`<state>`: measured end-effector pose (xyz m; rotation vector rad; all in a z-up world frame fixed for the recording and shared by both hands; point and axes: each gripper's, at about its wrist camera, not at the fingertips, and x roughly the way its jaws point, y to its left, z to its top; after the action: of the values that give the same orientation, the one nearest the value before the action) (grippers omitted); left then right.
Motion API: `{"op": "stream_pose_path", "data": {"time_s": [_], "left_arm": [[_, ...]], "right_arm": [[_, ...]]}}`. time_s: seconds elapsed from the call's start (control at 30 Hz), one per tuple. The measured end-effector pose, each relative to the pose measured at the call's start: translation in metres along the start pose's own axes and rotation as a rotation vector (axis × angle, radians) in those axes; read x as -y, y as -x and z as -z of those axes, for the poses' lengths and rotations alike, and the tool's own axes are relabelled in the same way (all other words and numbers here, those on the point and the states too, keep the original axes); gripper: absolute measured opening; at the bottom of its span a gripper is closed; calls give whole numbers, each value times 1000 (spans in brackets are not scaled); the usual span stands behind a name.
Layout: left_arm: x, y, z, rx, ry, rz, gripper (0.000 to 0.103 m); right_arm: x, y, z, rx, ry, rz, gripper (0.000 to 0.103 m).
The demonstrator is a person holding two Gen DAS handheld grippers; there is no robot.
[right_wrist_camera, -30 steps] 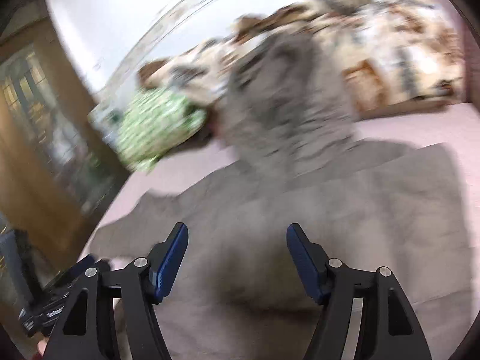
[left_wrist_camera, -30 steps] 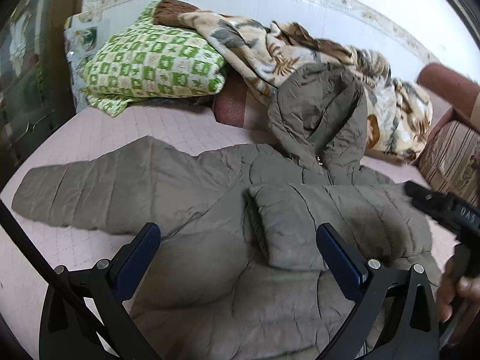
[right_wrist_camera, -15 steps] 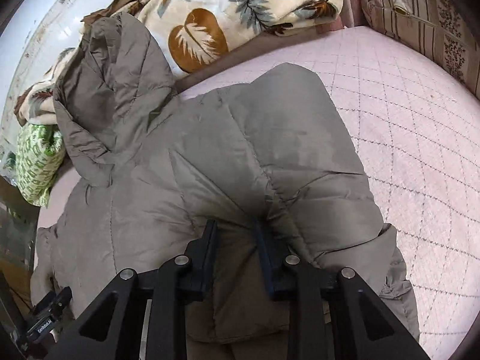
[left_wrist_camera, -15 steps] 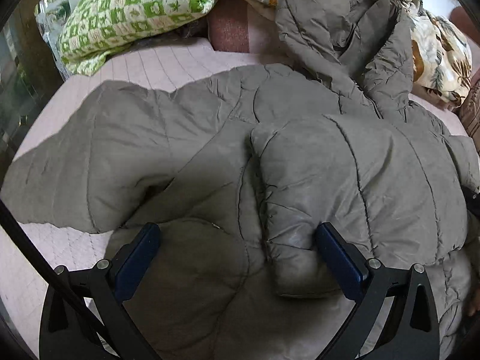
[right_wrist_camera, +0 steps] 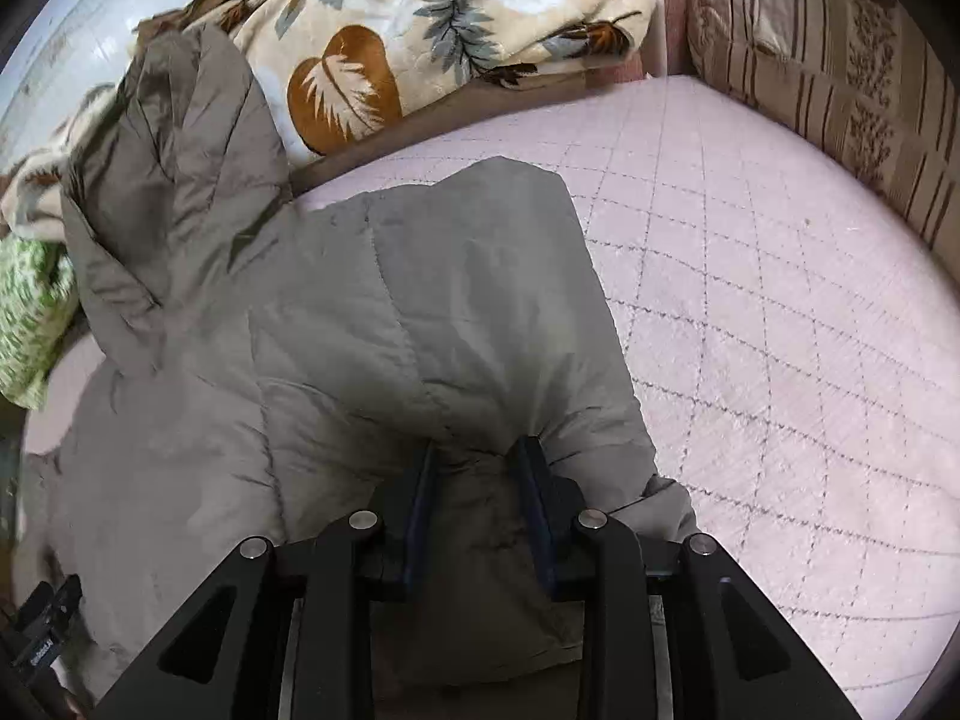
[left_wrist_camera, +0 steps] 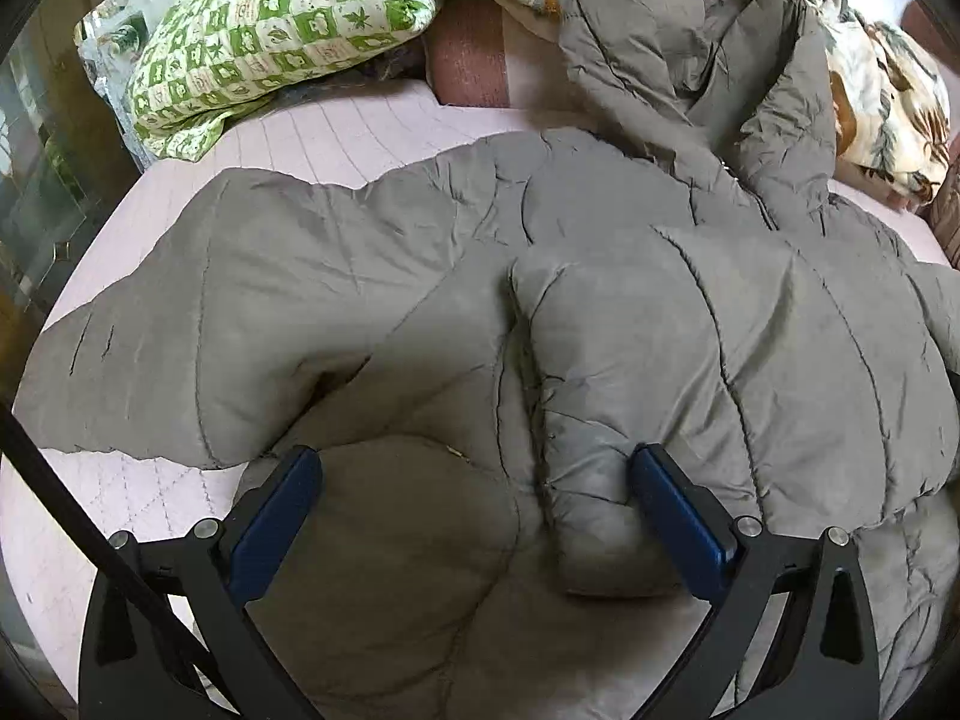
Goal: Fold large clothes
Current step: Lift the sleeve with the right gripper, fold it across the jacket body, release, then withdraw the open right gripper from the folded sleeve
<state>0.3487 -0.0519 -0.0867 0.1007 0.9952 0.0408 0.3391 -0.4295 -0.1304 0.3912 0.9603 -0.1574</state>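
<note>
A pink quilted bed cover [right_wrist_camera: 780, 312] fills the scene, and most of it near the cameras is taken up by a large grey-brown padded jacket [left_wrist_camera: 600, 312] lying flat across it. The jacket's hood [left_wrist_camera: 690, 30] rests up against a leaf-patterned blanket [right_wrist_camera: 420, 30] heaped at the far side of the bed. One sleeve [left_wrist_camera: 180, 312] stretches out flat to the left in the left wrist view, while the other sleeve [left_wrist_camera: 600, 420] is folded in over the body of the jacket, its cuff end lying toward the cameras. A green-and-white patterned pillow [left_wrist_camera: 270, 30] sits at the far left corner, well apart from the jacket's sleeve, and a striped cushion [right_wrist_camera: 840, 90] stands along the right edge of the bed. The right gripper [right_wrist_camera: 477, 468] is pinching a raised fold of the jacket near its right edge, its dark blue pads pressed into the fabric from both sides; its jaws have just closed in on that fold and eased very slightly. The left gripper [left_wrist_camera: 474, 474] has its jaws spread wide, its blue pads down at the jacket's surface on either side of the folded sleeve's cuff end, not squeezing it.
</note>
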Motion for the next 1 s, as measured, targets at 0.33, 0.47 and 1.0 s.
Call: {"op": "stream_pose_path", "data": {"time_s": [0.33,0.47,1.0], "left_arm": [[-7,41,-4,144,36,20,103],[-11,52,-4,180,38,26,103],[-25,50,-4,178,46,22,103]], "right_arm": [[-82,57,15,126,229,-121,31],[-135,53,46,90,402,-176,31],[-178,29,79,37,567,-112,37]]}}
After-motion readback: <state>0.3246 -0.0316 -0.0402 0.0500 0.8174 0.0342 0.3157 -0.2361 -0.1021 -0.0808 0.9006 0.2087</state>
